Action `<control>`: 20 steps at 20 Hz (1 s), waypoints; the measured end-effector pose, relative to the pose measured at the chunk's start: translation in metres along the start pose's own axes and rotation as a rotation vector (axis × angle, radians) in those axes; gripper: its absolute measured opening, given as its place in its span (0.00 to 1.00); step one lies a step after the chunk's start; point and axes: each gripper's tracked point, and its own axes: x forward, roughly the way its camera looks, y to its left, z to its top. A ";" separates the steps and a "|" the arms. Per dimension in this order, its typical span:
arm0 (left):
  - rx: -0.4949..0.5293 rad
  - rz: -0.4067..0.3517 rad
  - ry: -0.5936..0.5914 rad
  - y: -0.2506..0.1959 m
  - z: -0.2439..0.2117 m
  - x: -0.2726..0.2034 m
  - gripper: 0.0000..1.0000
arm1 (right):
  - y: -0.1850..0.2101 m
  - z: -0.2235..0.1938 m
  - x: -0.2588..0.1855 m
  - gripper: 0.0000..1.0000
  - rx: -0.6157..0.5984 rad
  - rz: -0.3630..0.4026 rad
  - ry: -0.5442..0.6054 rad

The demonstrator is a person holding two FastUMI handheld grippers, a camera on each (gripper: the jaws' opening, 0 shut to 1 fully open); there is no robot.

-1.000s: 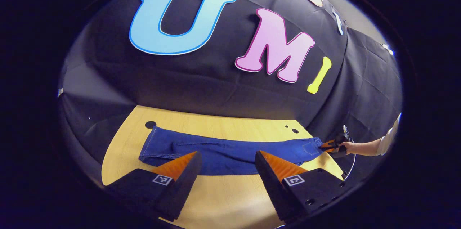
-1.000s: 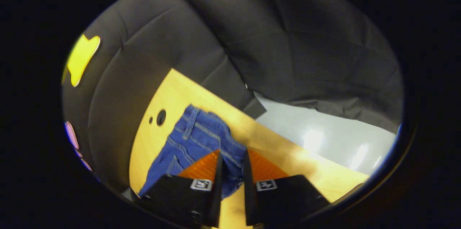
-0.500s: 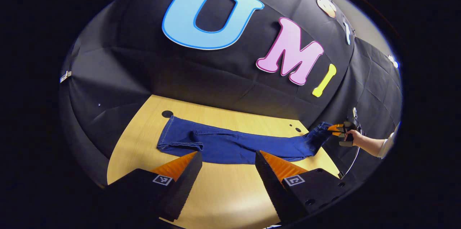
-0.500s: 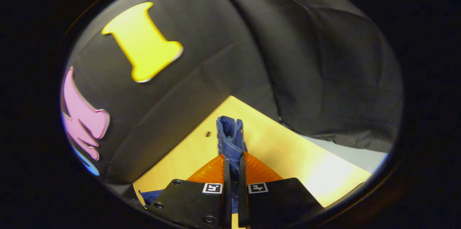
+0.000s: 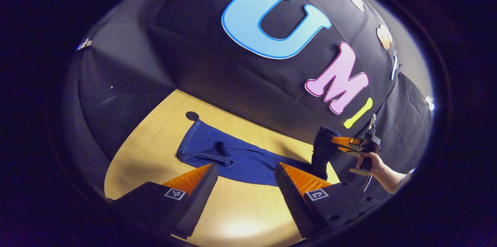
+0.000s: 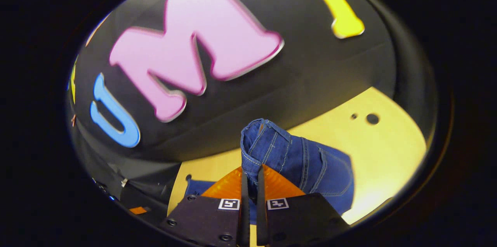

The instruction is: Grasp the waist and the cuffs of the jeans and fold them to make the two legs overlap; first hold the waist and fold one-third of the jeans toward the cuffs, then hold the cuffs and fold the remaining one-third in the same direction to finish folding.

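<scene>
On the pale wooden table [image 5: 163, 130] the blue jeans [image 5: 240, 159] lie stretched left to right in the left gripper view, the cuffs [image 5: 194, 144] flat at the far left, just beside a dark round hole in the tabletop [image 5: 192, 115], with a small fold of denim humped up near them. Toward the right, the cloth rises off the wood: the waist [image 5: 324, 144] hangs lifted in the air, pinched by the right gripper [image 5: 337, 143], which a hand [image 5: 369, 159] holds at the far right edge of the scene in front of the black booth wall [image 5: 174, 64]. Close to the lens, the left gripper [image 5: 244, 173] hovers over the near side of the table with its two fingers [image 5: 194, 179] spread well apart, nothing between them, the middle of the legs lying just beyond the tips. Seen in the right gripper view, the right gripper [image 6: 251, 179] has both fingers drawn together on the waistband [image 6: 256, 142], which stands up bunched above the tips, its pale stitching showing; the seat of the jeans with a back pocket [image 6: 330, 173] drapes down to the right onto the table [image 6: 388, 142], where two small dark holes [image 6: 372, 118] sit far to the right.
</scene>
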 end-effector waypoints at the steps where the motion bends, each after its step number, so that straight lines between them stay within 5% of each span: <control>1: -0.010 0.004 0.003 0.003 0.000 0.006 0.96 | -0.002 -0.033 0.014 0.11 -0.011 -0.004 0.078; 2: -0.025 0.013 0.013 0.007 -0.001 0.011 0.96 | -0.003 -0.071 0.030 0.01 -0.029 -0.026 0.157; 3: -0.034 0.024 0.026 0.011 -0.003 0.015 0.96 | -0.012 -0.098 0.035 0.11 -0.054 -0.047 0.213; 6: -0.046 0.047 0.073 0.020 -0.012 0.023 0.96 | -0.014 -0.126 0.046 0.11 -0.087 -0.039 0.252; 7: -0.047 0.044 0.088 0.022 -0.015 0.029 0.96 | -0.015 -0.128 0.044 0.18 -0.060 -0.003 0.265; 9: -0.063 0.043 0.128 0.027 -0.023 0.046 0.96 | 0.001 -0.114 0.027 0.48 -0.001 0.066 0.288; 12: -0.054 0.065 0.227 0.036 -0.043 0.074 0.96 | 0.010 -0.072 -0.012 0.93 -0.080 0.130 0.191; 15: 0.094 0.193 0.351 0.077 -0.063 0.100 0.96 | 0.006 -0.036 -0.072 0.93 -0.139 0.170 0.109; 20: 0.465 0.407 0.446 0.142 -0.038 0.131 0.96 | -0.060 -0.023 -0.141 0.93 -0.166 0.072 0.061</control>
